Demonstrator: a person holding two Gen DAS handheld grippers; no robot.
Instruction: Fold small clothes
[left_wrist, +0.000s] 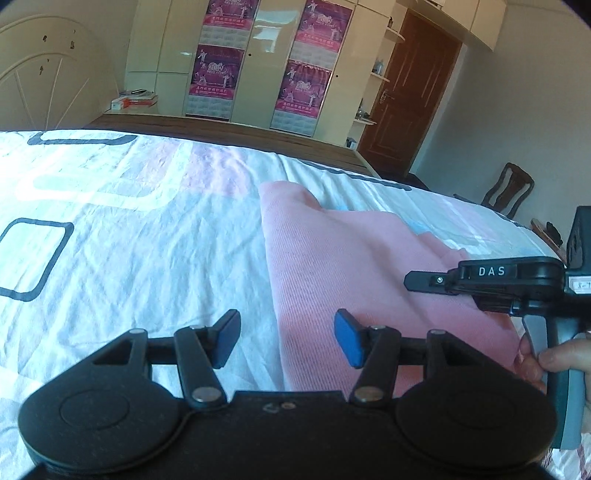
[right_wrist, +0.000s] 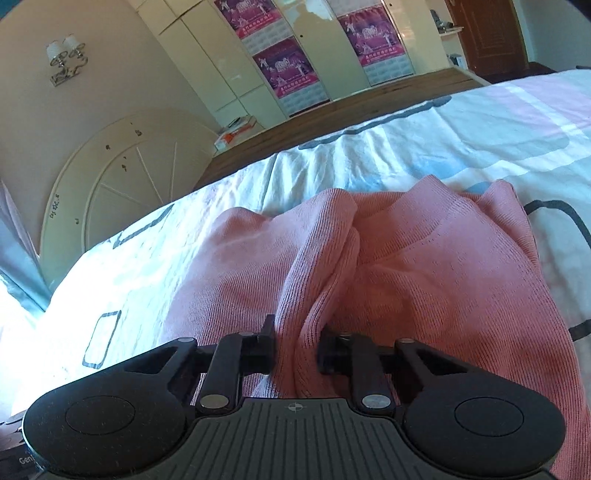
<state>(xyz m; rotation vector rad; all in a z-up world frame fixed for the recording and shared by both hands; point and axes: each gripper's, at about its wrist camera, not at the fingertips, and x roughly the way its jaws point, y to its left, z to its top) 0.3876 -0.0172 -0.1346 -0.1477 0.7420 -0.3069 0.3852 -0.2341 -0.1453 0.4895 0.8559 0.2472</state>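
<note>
A pink knit garment (left_wrist: 351, 266) lies on the bed's patterned sheet (left_wrist: 129, 240). My left gripper (left_wrist: 286, 339) is open and empty, hovering over the garment's near left edge, with blue pads facing each other. My right gripper (right_wrist: 295, 347) is shut on a bunched fold of the pink garment (right_wrist: 406, 266), which rises in ridges between its fingers. The right gripper also shows in the left wrist view (left_wrist: 424, 282) at the right, held by a hand over the garment.
The bed's sheet (right_wrist: 406, 155) is white with pastel squares. A curved cream headboard (right_wrist: 122, 184) stands at the left. Beyond the bed are a wardrobe with pink posters (left_wrist: 218, 70), a brown door (left_wrist: 410, 96) and a wooden chair (left_wrist: 509, 188).
</note>
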